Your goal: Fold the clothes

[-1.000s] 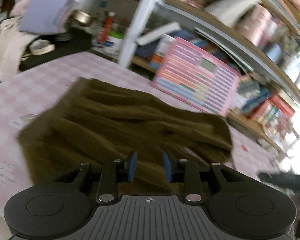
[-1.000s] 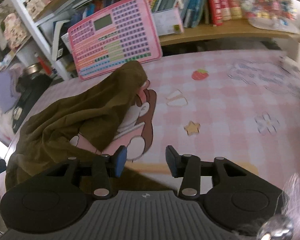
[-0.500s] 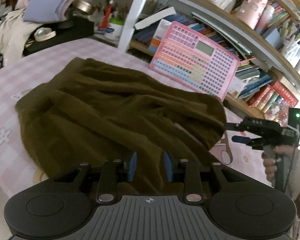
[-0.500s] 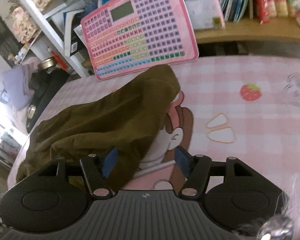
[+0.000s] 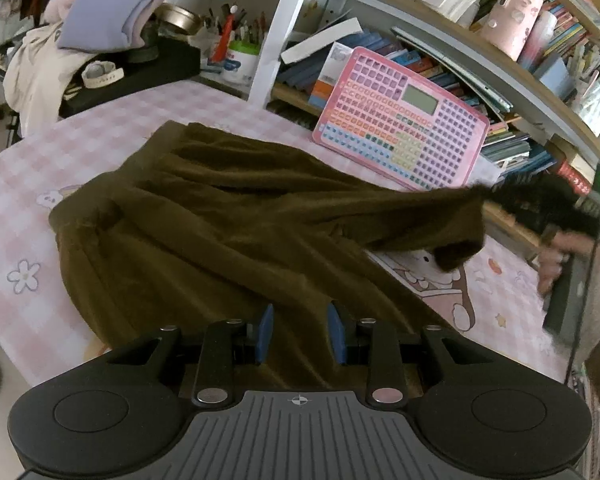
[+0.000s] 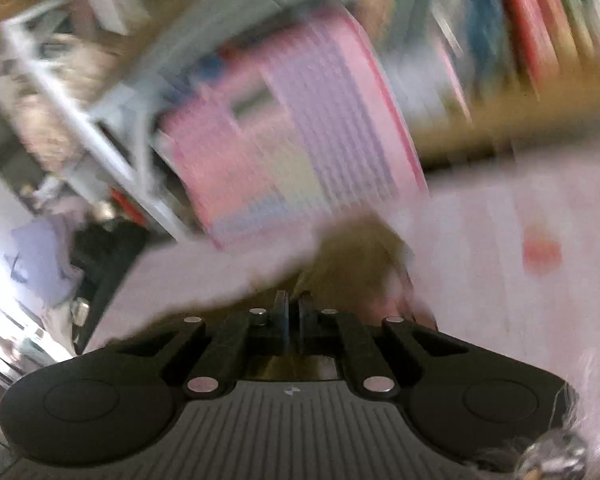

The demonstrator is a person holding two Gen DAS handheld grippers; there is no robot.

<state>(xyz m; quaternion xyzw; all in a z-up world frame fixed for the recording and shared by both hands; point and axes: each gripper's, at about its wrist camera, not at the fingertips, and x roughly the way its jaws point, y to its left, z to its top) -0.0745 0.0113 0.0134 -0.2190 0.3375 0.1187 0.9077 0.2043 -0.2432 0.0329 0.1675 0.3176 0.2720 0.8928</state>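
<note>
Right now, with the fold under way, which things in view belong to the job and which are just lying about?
Job:
- olive-brown garment
- left gripper, fabric between its fingers
- right gripper, shut on the garment's corner

Lying about:
- pink keypad toy
- pen pot
- lavender folded cloth
- shelf books

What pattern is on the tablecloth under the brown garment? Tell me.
Pink-and-white check with cartoon prints on the tablecloth, clearest in the left wrist view.
</note>
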